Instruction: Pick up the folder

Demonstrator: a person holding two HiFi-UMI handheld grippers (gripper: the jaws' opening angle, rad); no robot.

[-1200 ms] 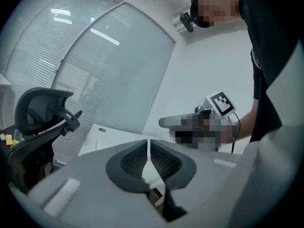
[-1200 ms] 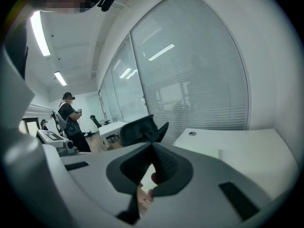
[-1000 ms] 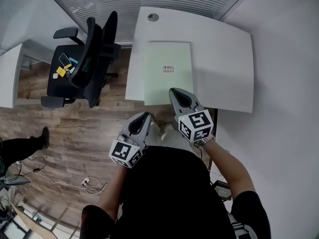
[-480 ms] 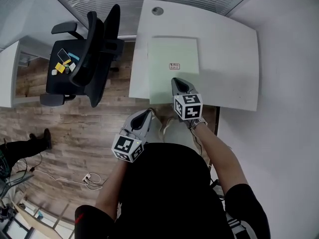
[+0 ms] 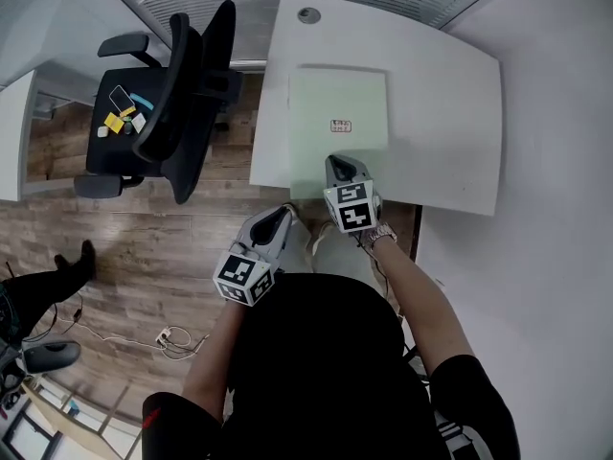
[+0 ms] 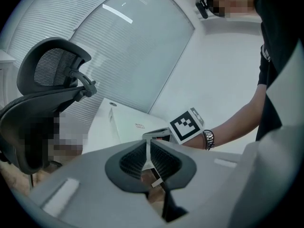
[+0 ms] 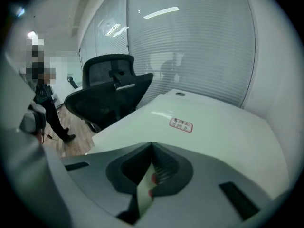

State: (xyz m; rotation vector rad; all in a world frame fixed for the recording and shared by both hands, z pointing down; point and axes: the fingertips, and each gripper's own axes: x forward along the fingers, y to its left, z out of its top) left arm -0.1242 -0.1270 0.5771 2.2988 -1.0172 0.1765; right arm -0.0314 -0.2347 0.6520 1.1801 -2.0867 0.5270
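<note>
Your left gripper has its jaws pressed together with nothing between them. You hold it off the desk, just outside the near left corner and over the wood floor, touching nothing. It points toward the desk at a shallow downward tilt, your left forearm bent in close to your body.

The folder is pale green and lies flat on the desk, closer to the left edge than the right, with its near edge reaching the desk's near edge. A small white label with red print sits near its middle; the print is too small to read.

Your right gripper also has its jaws closed tip to tip, and they hold nothing. Its tips sit over the folder's near edge, a little short of the label; whether they touch the cover cannot be told. It tips down more steeply than the left one, your right arm stretched forward from your body, a wristwatch just behind the marker cube.
</note>
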